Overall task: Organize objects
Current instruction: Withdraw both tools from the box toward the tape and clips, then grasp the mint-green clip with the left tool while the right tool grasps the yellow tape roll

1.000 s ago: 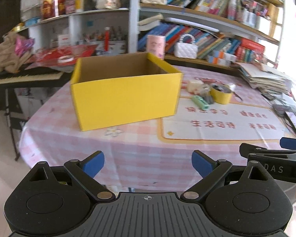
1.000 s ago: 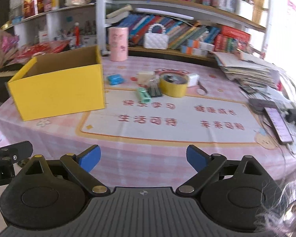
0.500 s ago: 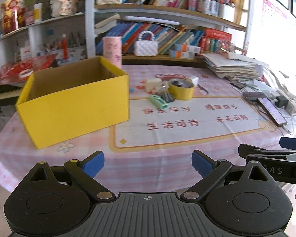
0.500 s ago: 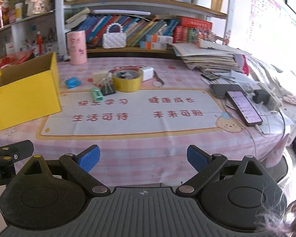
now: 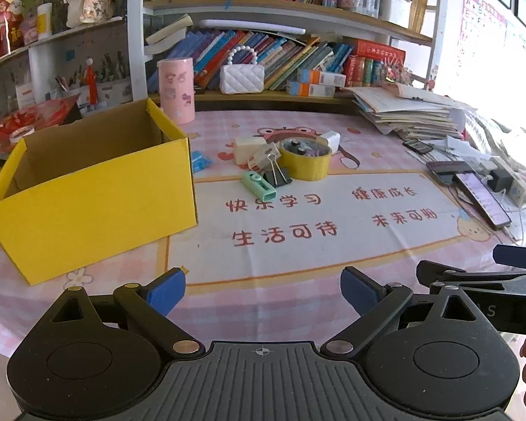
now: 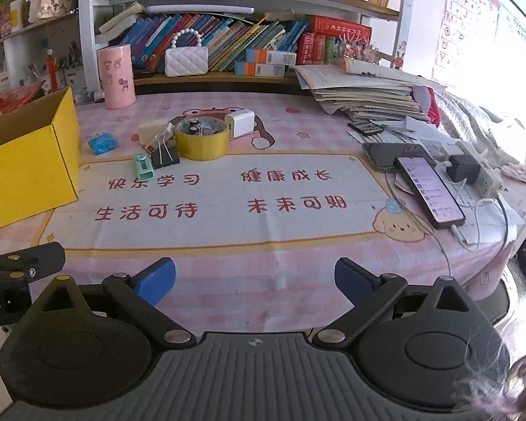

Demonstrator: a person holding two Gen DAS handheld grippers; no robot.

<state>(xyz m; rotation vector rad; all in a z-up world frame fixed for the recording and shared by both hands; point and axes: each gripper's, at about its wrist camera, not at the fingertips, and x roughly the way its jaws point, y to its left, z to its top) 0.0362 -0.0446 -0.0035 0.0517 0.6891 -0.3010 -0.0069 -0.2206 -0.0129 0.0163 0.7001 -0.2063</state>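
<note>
Table [image 5: 298,256] with the pink cloth now fills both views; a second ago the yellow box [image 5: 87,203] sat centre in the left view, now it lies to the left, and the small clutter has come toward the middle. I read this as a sweep toward the items to be sorted; nothing is boxed yet.

Left gripper [image 5: 263,291] is released, nothing between its jaws. Right gripper [image 6: 254,280] is empty too, its jaws opening.

Tape roll [image 6: 201,138] stands behind the binder clip [image 6: 164,158] and green case [image 6: 143,166], all close together; a blue packet [image 6: 103,144] lies near the box. Crowding may hinder a clean pick. Phones [image 6: 431,186] and cables lie well right.
</note>
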